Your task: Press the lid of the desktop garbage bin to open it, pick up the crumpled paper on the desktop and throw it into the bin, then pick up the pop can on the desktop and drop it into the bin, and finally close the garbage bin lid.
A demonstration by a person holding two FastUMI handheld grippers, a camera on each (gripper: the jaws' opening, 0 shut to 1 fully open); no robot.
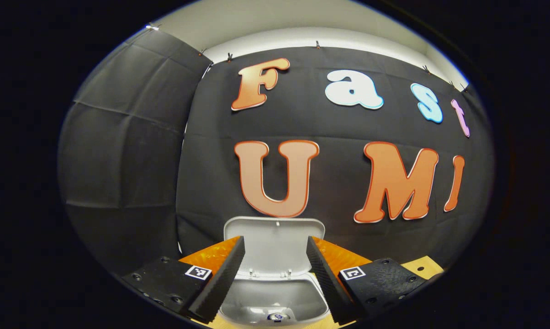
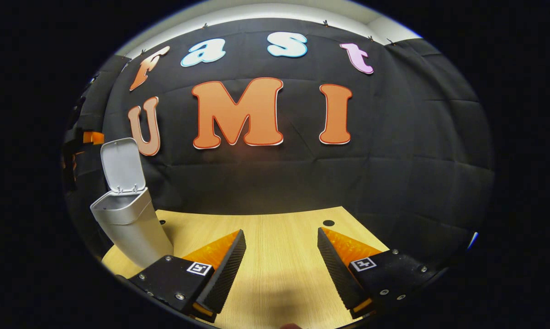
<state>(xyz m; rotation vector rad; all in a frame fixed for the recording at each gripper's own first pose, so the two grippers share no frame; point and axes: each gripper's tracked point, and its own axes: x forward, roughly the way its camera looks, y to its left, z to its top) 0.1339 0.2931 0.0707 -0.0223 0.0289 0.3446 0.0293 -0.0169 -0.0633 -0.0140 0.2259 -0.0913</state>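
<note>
Up close in the left gripper view, the left gripper (image 1: 275, 278) hangs right over the mouth of the garbage bin (image 1: 275, 297), its 2 fingers spread wide and grasping nothing. The lid (image 1: 275, 244) stands upright behind the opening, and the top of the pop can (image 1: 275, 316) shows deep inside the bin.

Over in the right gripper view, the right gripper (image 2: 279, 269) hovers above the wooden desktop (image 2: 279, 237), fingers parted and empty. The bin stands at the left, well apart, lid raised.
</note>
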